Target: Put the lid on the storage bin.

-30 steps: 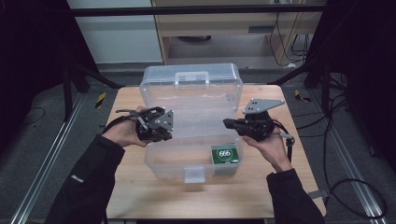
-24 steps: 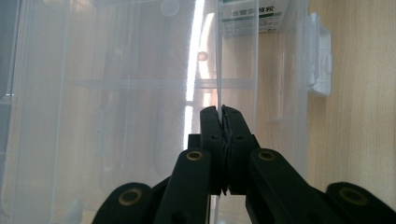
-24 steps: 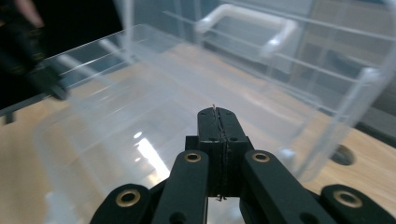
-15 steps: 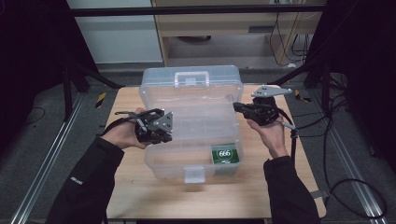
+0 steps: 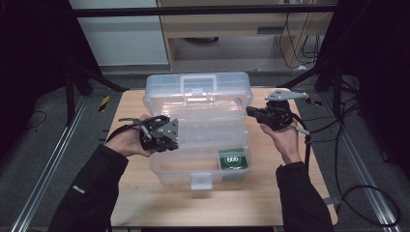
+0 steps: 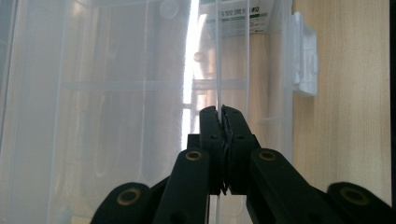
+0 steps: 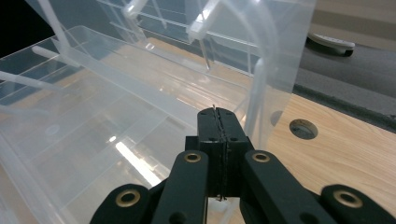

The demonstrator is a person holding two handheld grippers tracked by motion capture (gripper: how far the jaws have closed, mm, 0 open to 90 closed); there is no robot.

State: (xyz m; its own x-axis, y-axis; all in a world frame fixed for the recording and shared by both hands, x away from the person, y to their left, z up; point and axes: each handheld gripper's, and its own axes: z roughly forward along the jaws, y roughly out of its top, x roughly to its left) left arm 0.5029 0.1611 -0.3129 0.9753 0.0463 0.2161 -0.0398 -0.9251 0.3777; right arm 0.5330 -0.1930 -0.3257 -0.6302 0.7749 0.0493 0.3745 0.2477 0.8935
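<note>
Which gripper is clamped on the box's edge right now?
The left gripper: its jaws pinch the thin wall of the clear plastic box. The right gripper is shut on nothing, poised just above the box.

L gripper (image 5: pixel 167 137): jaws closed, pointing inward, forearm entering from lower left. R gripper (image 5: pixel 254 112): jaws closed, pointing inward, held higher, hand (image 5: pixel 285 137) palm-up beneath.

Left claw (image 6: pixel 220 111) pinches the clear box (image 6: pixel 116 93) wall.
</note>
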